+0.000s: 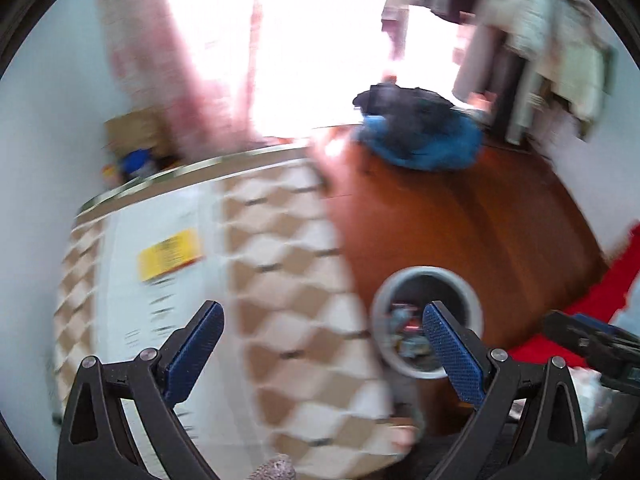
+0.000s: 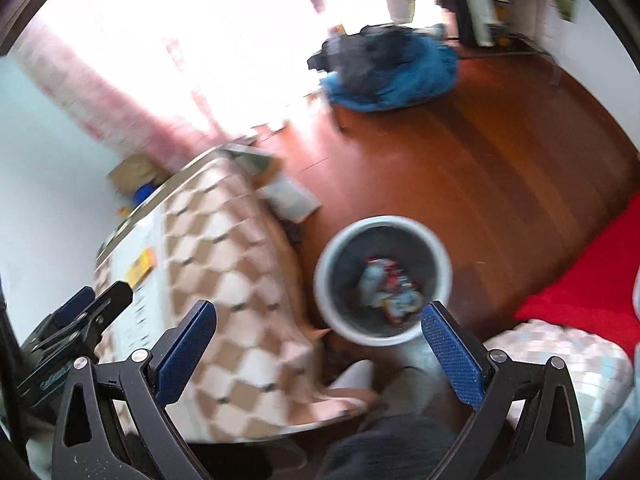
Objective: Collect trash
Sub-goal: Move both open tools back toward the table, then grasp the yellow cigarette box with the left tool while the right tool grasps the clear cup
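Observation:
A round grey bin [image 2: 382, 280] stands on the wooden floor beside a table with a checked cloth [image 2: 232, 280]. Crumpled wrappers [image 2: 386, 290] lie in its bottom. The bin also shows in the left wrist view [image 1: 428, 322], partly behind one finger. My left gripper [image 1: 320, 354] is open and empty, held above the cloth's edge. My right gripper [image 2: 318, 354] is open and empty, held above the bin's near side. The left gripper shows at the left edge of the right wrist view [image 2: 76, 320]. Both views are blurred.
A white sheet with a yellow label [image 1: 170, 254] lies on the table. A blue and dark heap [image 2: 384, 72] lies on the floor by the bright doorway. A red cloth [image 2: 588, 284] and a checked cushion [image 2: 560, 364] lie to the right. A box [image 2: 290, 196] sits by the table corner.

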Motion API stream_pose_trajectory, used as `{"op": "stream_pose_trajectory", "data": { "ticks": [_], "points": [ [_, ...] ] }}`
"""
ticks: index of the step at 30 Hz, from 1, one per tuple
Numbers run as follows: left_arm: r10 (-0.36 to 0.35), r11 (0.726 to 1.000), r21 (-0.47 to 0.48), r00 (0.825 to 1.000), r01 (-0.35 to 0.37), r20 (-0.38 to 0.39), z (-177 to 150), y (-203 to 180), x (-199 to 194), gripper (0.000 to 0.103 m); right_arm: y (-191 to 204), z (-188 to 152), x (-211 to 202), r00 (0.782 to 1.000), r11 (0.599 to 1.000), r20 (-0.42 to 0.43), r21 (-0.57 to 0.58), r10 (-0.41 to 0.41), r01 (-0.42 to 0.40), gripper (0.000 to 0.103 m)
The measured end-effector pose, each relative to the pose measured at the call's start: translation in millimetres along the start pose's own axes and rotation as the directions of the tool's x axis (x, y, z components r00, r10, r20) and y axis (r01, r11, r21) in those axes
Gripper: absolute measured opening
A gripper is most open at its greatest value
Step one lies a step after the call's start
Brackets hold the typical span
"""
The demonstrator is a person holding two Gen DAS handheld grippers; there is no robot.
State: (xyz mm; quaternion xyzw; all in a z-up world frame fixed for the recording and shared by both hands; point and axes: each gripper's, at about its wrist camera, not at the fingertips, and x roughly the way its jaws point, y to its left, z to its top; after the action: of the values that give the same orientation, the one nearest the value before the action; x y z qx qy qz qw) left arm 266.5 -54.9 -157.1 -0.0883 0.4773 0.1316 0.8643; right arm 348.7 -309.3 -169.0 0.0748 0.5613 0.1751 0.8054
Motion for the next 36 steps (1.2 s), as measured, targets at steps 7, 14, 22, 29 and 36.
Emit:
{"op": "stream_pose_trajectory", "data": {
  "ticks": [7, 14, 22, 29, 36],
  "points": [
    [0.21, 0.949, -0.206, 0.966, -0.238, -0.15, -44.4, 173.3, 54.1, 0.102, 161.1, 13.7, 95.1, 0.989, 0.967, -0.137, -0.238, 0.061, -0.093, 0.103],
    [0.206, 0.901, -0.323, 0.942, -0.288, -0.265, -66.2, 274.5, 121.3, 0.102, 302.9, 71.5, 225.9, 0.976, 0.921, -0.213, -0.367, 0.053, -0.13, 0.092],
    [0.171, 0.921, -0.284, 0.933, -0.265, -0.316, -55.4, 310.2, 168.1, 0.103, 359.4, 117.5, 336.3, 0.964, 0.903, -0.264, -0.418, -0.013, -0.102, 0.08],
    [0.218, 0.948, -0.156, 0.926, -0.276, -0.309, -40.0, 301.7, 173.2, 0.103, 365.7, 114.0, 370.0, 0.952, 0.889, -0.305, -0.429, 0.024, -0.159, 0.046],
    [0.236, 0.944, 0.265, 0.962, -0.195, -0.135, -0.3, 226.5, 159.2, 0.103, 319.3, 112.8, 323.0, 0.976, 0.908, -0.217, -0.407, 0.003, -0.093, 0.046]
  ]
}}
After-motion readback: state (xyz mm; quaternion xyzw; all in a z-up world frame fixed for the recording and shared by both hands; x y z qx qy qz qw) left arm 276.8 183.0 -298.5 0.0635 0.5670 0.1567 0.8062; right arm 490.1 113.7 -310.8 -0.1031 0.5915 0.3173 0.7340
